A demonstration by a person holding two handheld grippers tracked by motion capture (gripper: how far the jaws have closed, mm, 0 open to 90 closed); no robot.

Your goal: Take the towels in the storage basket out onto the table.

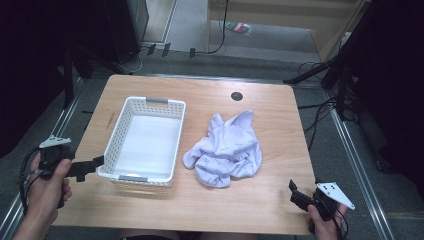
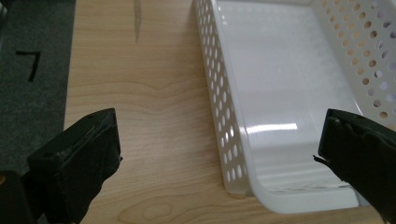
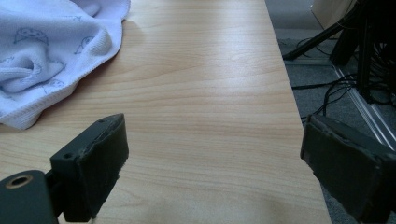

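A: Where's the cloth?

B: Crumpled mid-table, just right of the white basket, not touching it. Basket is empty.

A: Grippers?

B: Left gripper at the basket's near-left corner, jaws wide apart, holding nothing. Right gripper at the table's near-right edge, jaws spread too, empty, well apart from the cloth.

A: Handling?

B: Looks light, soft, floppy; it'll sag and drape. Not fragile, not slippery. I'd pinch a raised fold or the near hem.
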